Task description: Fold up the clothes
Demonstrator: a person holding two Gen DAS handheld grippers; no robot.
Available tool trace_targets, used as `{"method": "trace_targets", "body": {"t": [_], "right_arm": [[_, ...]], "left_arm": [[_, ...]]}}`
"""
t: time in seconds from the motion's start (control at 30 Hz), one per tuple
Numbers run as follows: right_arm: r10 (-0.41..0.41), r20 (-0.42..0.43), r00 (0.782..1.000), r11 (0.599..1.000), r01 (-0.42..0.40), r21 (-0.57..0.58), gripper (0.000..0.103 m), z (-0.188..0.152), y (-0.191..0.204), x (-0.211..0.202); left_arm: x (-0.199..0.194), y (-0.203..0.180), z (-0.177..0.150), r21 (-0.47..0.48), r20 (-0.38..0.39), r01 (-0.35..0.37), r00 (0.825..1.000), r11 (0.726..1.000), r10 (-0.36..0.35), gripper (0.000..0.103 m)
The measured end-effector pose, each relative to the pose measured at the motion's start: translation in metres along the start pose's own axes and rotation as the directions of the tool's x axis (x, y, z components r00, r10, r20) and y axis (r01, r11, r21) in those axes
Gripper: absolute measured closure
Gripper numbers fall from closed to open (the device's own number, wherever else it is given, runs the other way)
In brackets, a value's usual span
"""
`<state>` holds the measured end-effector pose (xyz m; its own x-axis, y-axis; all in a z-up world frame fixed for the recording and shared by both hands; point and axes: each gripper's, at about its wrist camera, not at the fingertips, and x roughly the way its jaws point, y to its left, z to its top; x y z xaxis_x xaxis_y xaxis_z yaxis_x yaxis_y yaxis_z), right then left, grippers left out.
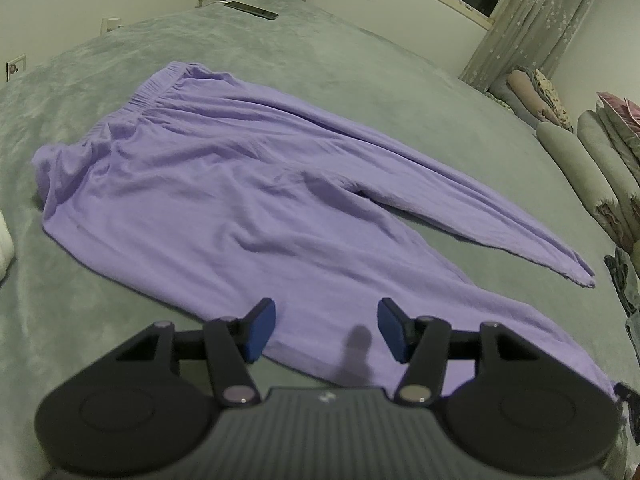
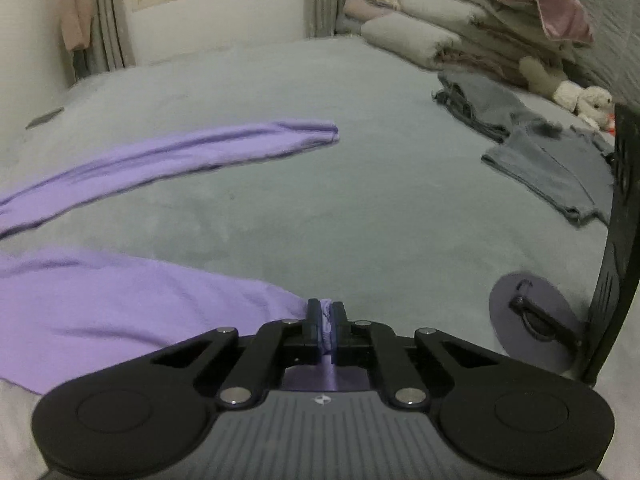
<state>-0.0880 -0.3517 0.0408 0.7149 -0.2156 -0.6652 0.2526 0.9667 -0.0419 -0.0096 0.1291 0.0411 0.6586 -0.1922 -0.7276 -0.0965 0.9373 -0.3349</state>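
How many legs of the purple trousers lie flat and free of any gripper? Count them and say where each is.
1. The far leg of the purple trousers lies free on the bed; the near leg's cuff is clamped in the right gripper. The left gripper is open above that leg.

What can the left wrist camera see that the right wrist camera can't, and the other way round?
Only the left view shows the waistband, a dark flat object at the bed's far edge, and the open left gripper. Only the right view shows the right gripper shut on a leg cuff, grey clothes and a plush toy. Both show the purple trousers on the grey bed.
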Motion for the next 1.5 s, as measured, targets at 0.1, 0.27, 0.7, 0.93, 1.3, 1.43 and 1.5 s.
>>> {"method": "trace_targets", "body": {"t": [0.1,0.27,0.7,0.93,1.3,1.43,1.5], "right_arm": [[-0.035,0.107,0.994,0.999,0.035,0.004,0.098,0.004,0.000,-0.015],[-0.082,0.151,0.985,0.996,0.086,-0.018,0.098,0.007,0.007,-0.020],[-0.189,0.092,0.978,0.981,0.193,-0.037,0.098,0.004,0.015,0.003],[-0.283,0.105,0.953,0.958,0.287,-0.024,0.099,0.010,0.014,-0.011],[-0.377,0.089,0.922,0.921,0.384,-0.065,0.099,0.009,0.017,0.000],[-0.401,0.070,0.914,0.908,0.406,-0.100,0.099,0.007,0.019,0.007],[-0.388,0.057,0.920,0.911,0.392,-0.129,0.099,0.005,0.022,0.013]], "left_arm": [[-0.002,0.001,0.001,-0.008,0.010,0.000,1.000,1.000,0.000,0.049],[-0.004,0.001,0.002,-0.007,0.022,0.001,1.000,1.000,-0.001,0.049],[-0.005,0.005,0.003,-0.007,0.035,-0.011,0.999,1.000,0.011,0.049],[-0.005,0.007,0.004,-0.006,0.039,-0.016,0.999,1.000,0.016,0.049],[-0.006,0.011,0.006,-0.014,0.038,-0.010,0.999,1.000,0.010,0.048],[-0.006,0.012,0.007,-0.024,0.033,-0.009,0.999,1.000,0.010,0.048],[-0.007,0.012,0.007,-0.025,0.032,-0.013,0.999,1.000,0.013,0.048]]}}
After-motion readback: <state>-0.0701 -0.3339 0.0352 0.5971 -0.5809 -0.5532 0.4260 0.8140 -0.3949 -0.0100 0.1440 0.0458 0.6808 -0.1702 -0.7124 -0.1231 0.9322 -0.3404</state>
